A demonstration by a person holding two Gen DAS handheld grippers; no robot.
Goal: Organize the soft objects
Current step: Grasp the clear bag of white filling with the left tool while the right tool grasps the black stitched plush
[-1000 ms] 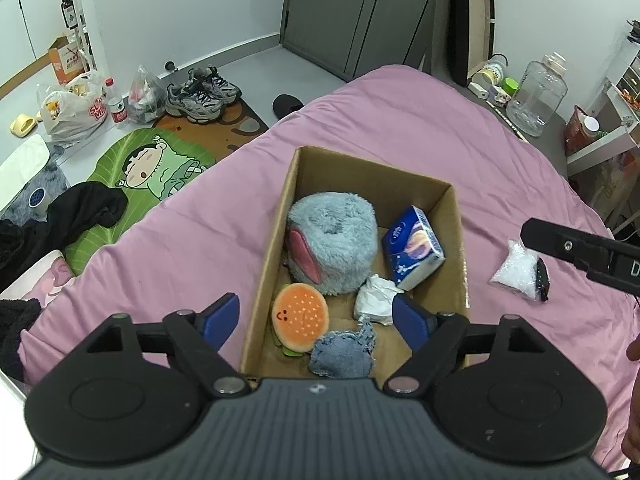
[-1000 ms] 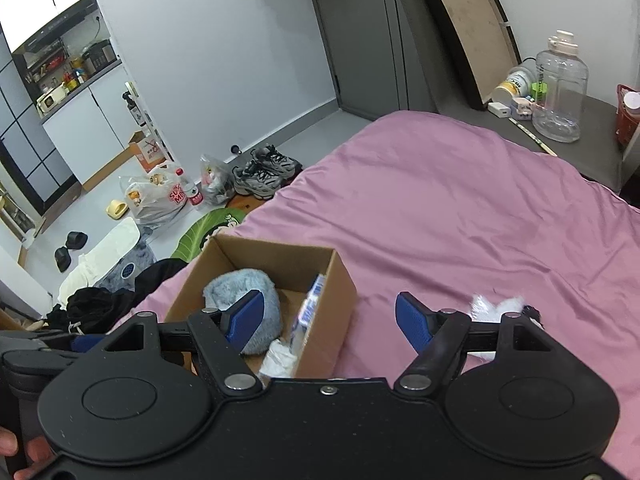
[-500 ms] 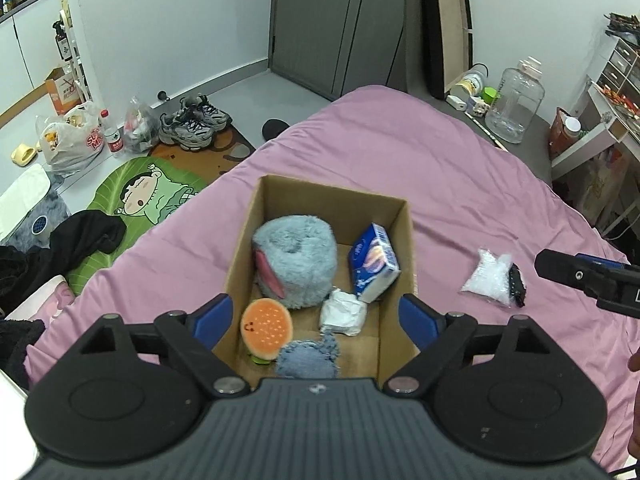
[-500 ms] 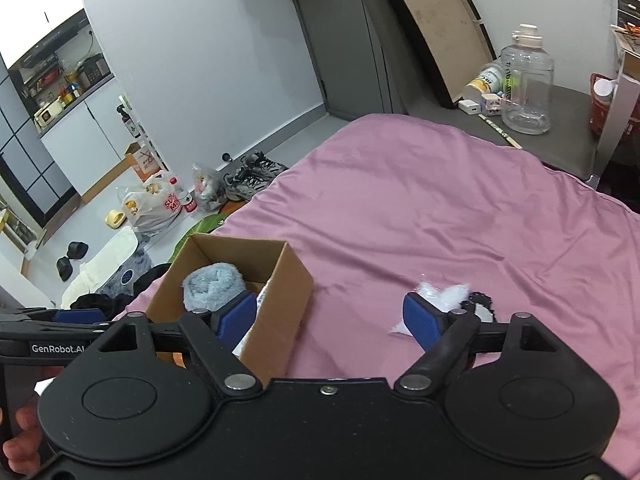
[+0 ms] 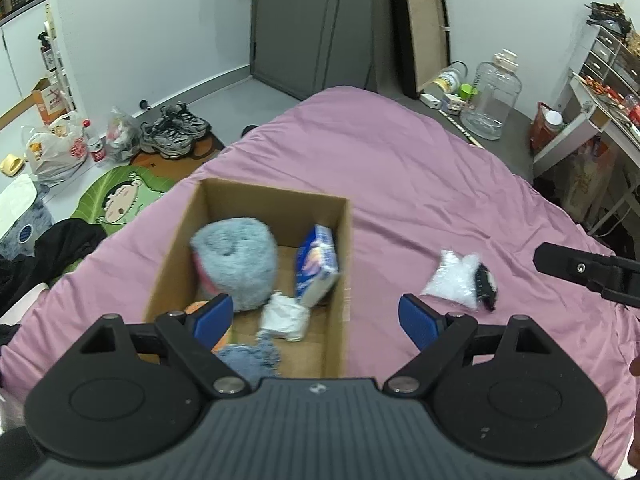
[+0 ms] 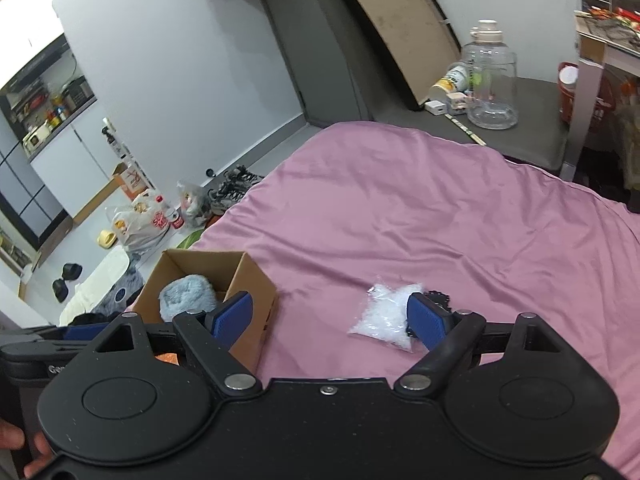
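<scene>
Both grippers have drifted sideways, away from the cardboard box and toward the open bedspread to its right. In the left wrist view the box sat centred between the blue pads a second ago; now it lies under the left pad only. In the right wrist view it has slid to the lower left corner. The left gripper has its jaws spread with nothing between the pads. The right gripper has just been opening its jaws further, and they too are empty. My reading is that the box's load is settled for now and the last loose item is being lined up.

Nearest in the left wrist view, inside the box, lie a blue knitted scrap, a crumpled white wad, a fluffy grey-blue plush and a blue tissue pack leaning on the box's right wall. An orange toy peeks out behind the left pad.

To the right of the box, well apart from it, a clear plastic bag of white stuffing rests on the pink bedspread with a small dark item touching its far side. Seen along the right gripper, the bag lies just inside the right pad, off centre, beyond the fingertips and not touched.
</scene>
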